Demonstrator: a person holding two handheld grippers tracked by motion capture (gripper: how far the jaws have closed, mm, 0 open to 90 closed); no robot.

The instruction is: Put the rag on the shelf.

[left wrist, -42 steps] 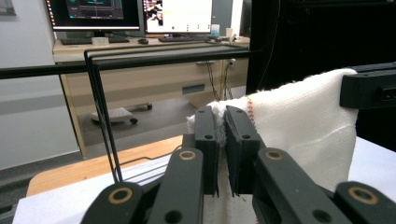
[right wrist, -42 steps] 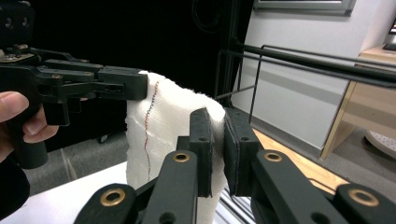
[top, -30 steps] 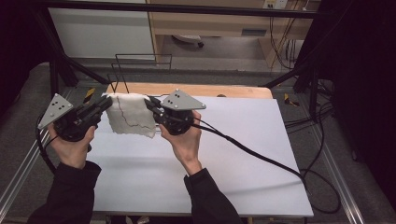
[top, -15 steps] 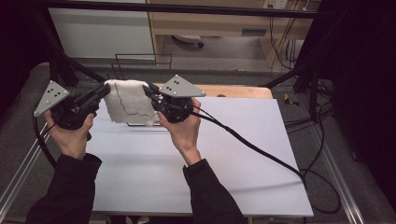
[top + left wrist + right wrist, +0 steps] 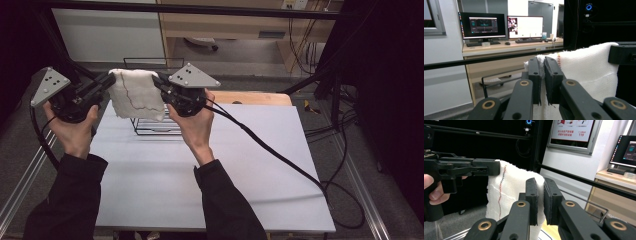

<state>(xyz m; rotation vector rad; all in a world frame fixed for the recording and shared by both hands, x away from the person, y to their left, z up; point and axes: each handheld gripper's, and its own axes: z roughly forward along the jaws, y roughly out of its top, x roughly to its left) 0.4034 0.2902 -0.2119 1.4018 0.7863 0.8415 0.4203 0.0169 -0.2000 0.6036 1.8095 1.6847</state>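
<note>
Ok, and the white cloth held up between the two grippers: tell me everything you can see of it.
The cloth is white, looks like a soft, loosely woven towel, with a thin line of coloured stitching running down it and a slightly frayed edge. It hangs in the air above the far left part of the table, in front of a black wire rack, its top edge stretched level. The left gripper is shut on one top corner, the right gripper on the other. The rest drapes down freely, slightly wrinkled.
</note>
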